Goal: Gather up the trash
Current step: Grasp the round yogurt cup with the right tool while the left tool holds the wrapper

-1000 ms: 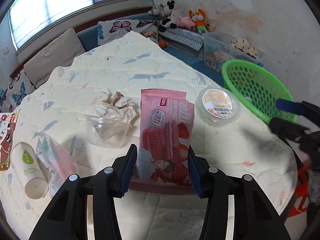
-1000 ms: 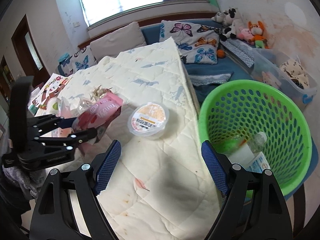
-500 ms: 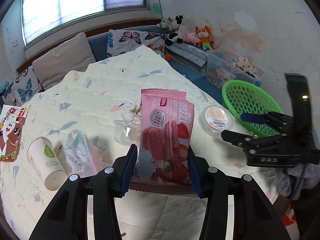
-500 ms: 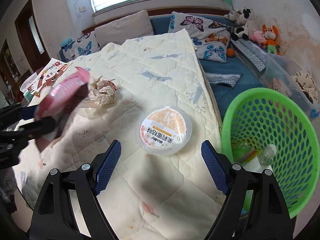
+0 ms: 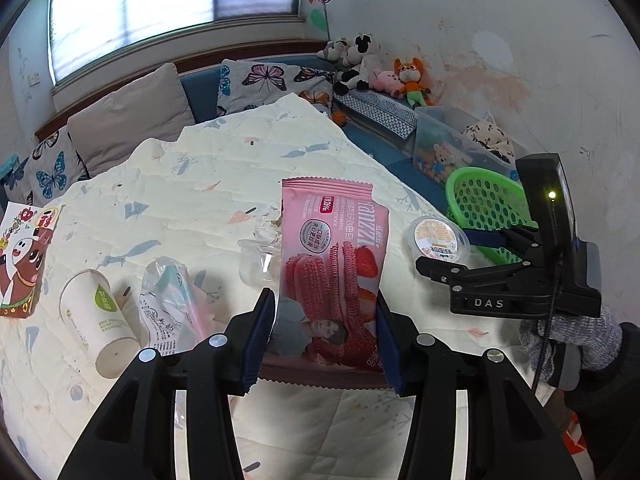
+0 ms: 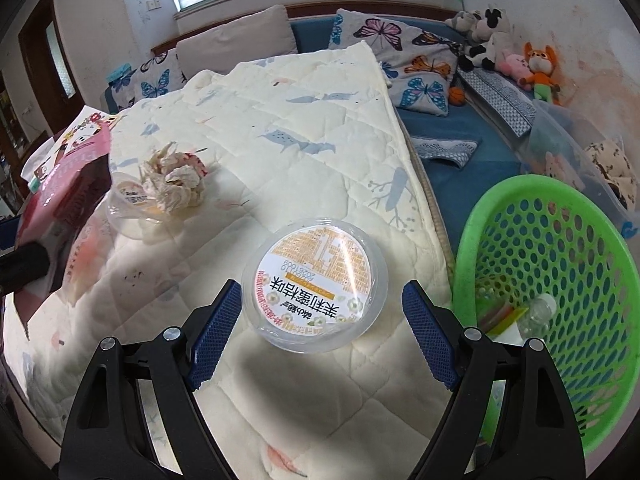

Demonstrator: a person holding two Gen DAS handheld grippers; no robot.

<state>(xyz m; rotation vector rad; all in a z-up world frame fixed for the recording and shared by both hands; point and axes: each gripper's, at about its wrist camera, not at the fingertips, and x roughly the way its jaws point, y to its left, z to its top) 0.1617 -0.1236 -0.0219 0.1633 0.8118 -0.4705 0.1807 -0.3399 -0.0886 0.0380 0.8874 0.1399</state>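
Since a second ago the right gripper has swung away from the green basket and closed in on the round lidded cup, which now sits low between its blue pads, while the left gripper has lifted the pink cookie packet further off the quilt. The left fingers are clamped on the packet's lower end, its long axis running straight out along the fingers. The right fingers stand wide apart, empty; the cup rests flat on the quilt near the edge, just ahead of the pads and centred in the gap, so a short forward and downward reach looks enough to bracket it. The basket stands off the quilt's edge to the right, much nearer the right hand than the left. A crumpled tissue, a clear cup, a paper cup and a plastic wrapper lie on the quilt, uncollected.
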